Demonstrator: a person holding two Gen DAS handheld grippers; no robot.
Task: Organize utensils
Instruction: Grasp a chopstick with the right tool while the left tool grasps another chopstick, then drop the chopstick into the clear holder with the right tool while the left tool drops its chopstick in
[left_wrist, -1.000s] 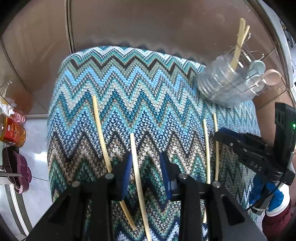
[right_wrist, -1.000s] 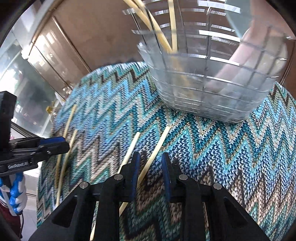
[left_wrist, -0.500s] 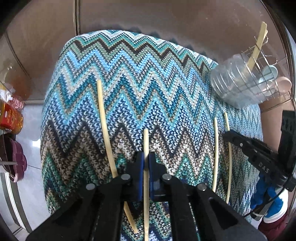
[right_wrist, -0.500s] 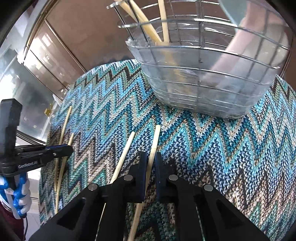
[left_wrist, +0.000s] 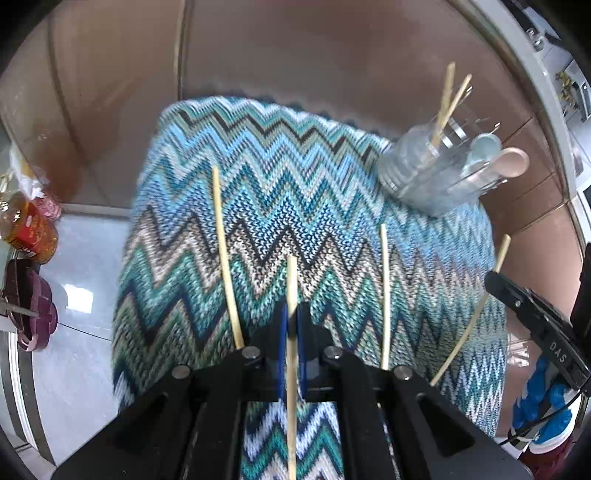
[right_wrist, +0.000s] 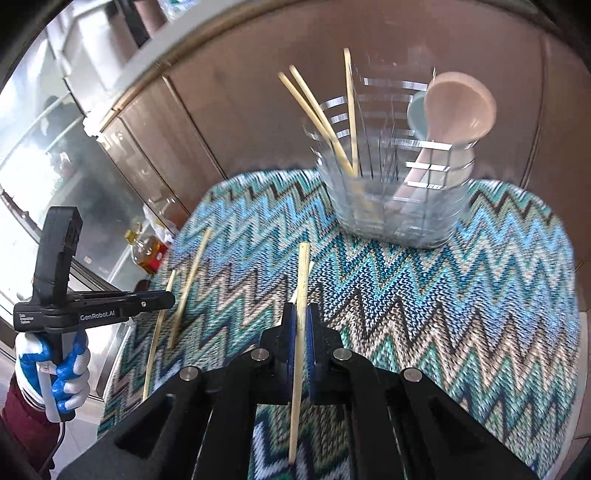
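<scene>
Both of our grippers are clamped narrow, each on one chopstick. The left gripper (left_wrist: 291, 328) pinches a chopstick (left_wrist: 291, 291) near its middle, blue pads pressed on either side, the stick running straight out ahead and back under the tool. The right gripper (right_wrist: 302, 325) holds its own chopstick (right_wrist: 303, 273) the same way, tip aimed toward the wire basket (right_wrist: 399, 218).

Two loose chopsticks lie on the zigzag cloth (left_wrist: 295, 192): one (left_wrist: 223, 254) just left of our left gripper, another (left_wrist: 384, 295) to its right. The basket stands at the far right of the cloth and already carries several chopsticks and two spoons (right_wrist: 458, 107).

Handling, as we judge it: the sticks are light, thin, stiff but a little springy, smooth-sided, so they may swivel or slip in a pinch. A mid-length hold keeps them balanced; a hold near one end would let the long end droop. The knit cloth is soft, so the pads can press down around a lying stick. The basket looks light and could tip or slide if a stick knocks its rim.
</scene>
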